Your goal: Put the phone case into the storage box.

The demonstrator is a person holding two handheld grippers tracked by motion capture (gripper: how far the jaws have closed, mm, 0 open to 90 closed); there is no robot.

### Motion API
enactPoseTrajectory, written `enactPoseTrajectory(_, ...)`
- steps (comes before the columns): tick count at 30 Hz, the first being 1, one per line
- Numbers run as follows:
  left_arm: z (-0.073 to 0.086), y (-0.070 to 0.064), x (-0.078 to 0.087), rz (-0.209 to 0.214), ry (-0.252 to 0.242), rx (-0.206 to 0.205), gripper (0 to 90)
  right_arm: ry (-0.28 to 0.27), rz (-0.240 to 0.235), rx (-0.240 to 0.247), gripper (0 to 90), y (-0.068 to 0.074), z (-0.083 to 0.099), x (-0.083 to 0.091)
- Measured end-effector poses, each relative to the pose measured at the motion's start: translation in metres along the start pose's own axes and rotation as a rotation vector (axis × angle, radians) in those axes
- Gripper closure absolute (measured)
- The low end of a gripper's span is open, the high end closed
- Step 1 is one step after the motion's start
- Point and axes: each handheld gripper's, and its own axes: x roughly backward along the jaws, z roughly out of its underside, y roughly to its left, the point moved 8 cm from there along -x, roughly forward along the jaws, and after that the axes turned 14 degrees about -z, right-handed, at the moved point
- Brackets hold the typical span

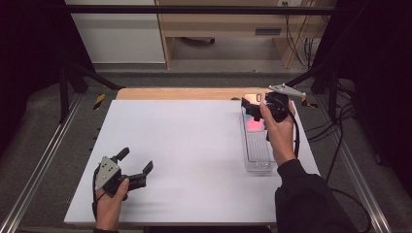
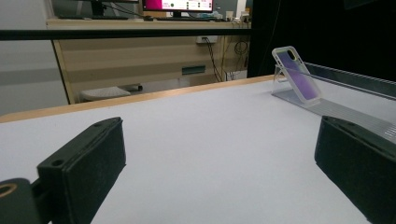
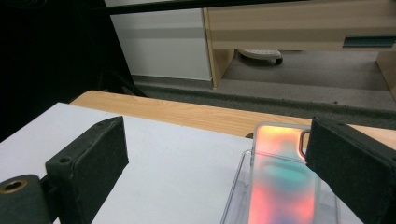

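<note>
An iridescent phone case (image 1: pixel 252 124) leans upright at the far end of a long clear tray (image 1: pixel 258 154) on the right side of the white board (image 1: pixel 194 145). My right gripper (image 1: pixel 250 110) hovers just above the case, open and holding nothing. In the right gripper view the case (image 3: pixel 279 186) stands close to the right jaw of the right gripper (image 3: pixel 219 163), and that jaw hides its edge. My left gripper (image 1: pixel 136 160) rests open at the board's near left. Between the wide jaws of the left gripper (image 2: pixel 219 156), the case (image 2: pixel 297 74) stands far off.
The wooden table edge (image 1: pixel 180 93) runs behind the board. Black frame posts (image 1: pixel 64 82) and cables (image 1: pixel 335 121) flank the table. A wooden desk (image 1: pixel 228 24) stands beyond. The clear tray (image 2: pixel 348 109) stretches toward the near right.
</note>
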Motion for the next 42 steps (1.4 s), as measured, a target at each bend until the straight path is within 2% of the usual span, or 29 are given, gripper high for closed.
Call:
enactPoseTrajectory(4,0.0,0.001,0.001,-0.001,0.001,0.0,1.3,-0.001,-0.004,0.01,6.1,0.001,-0.001,0.007)
enactPoseTrajectory(11,0.0,0.002,0.003,-0.007,0.002,0.002,1.3,-0.018,0.014,0.067,5.8,0.002,-0.002,0.025)
enactPoseTrajectory(16,0.001,0.003,0.004,-0.01,0.005,0.002,1.2,-0.036,0.023,0.088,5.7,0.0,-0.003,0.037)
enactPoseTrajectory(31,0.003,0.011,0.012,-0.031,0.006,0.012,1.2,-0.076,0.011,0.093,3.0,-0.009,0.004,0.073)
enactPoseTrajectory(42,0.004,0.011,0.014,-0.029,0.012,0.009,1.2,-0.09,0.014,0.093,3.1,-0.02,0.023,0.095)
